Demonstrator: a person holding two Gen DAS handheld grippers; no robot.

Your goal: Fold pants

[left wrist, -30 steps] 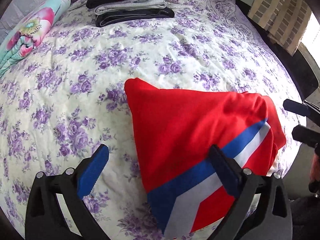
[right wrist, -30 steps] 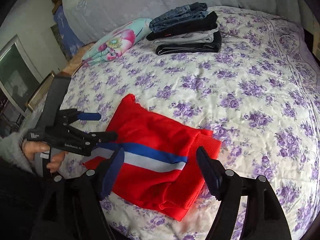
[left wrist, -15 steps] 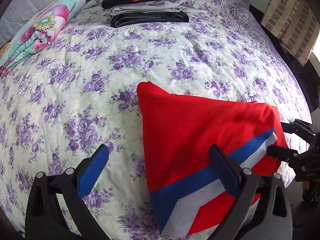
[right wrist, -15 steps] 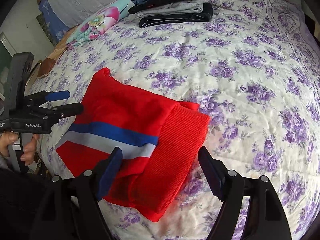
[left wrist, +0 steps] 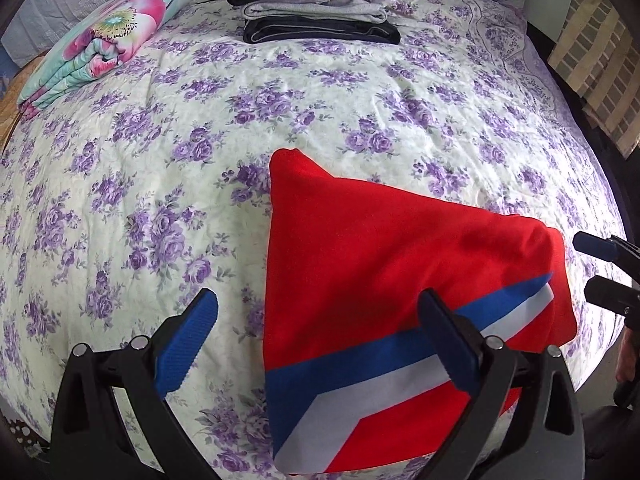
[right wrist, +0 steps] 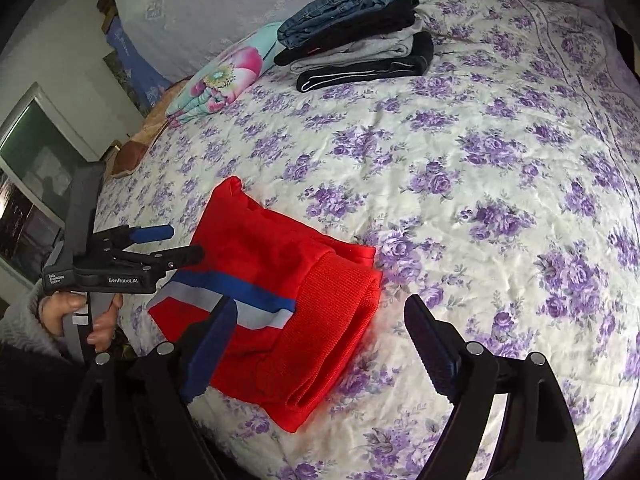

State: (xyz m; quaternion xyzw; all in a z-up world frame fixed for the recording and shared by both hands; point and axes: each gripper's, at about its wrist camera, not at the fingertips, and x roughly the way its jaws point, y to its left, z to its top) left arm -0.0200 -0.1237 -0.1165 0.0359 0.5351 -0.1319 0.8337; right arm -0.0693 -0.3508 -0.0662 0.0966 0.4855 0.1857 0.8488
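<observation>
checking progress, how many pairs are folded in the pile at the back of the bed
4, stacked at the far end: denim on top, then black, grey, and black with a pale stripe at the bottom. Thinner ones between layers could be hidden.

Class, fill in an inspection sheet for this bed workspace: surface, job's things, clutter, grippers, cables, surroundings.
Surface: floral bedspread, wrinkled.
Job's things: red pants folded near the bed's edge; stack of folded pants at the far side.
Clutter: folded flowered blanket beside the stack.
Grippers: left gripper open, over the red pants; right gripper has just been opening, nothing gripped.
Cables: nothing seen.
Surroundings: framed panel against the wall.
</observation>
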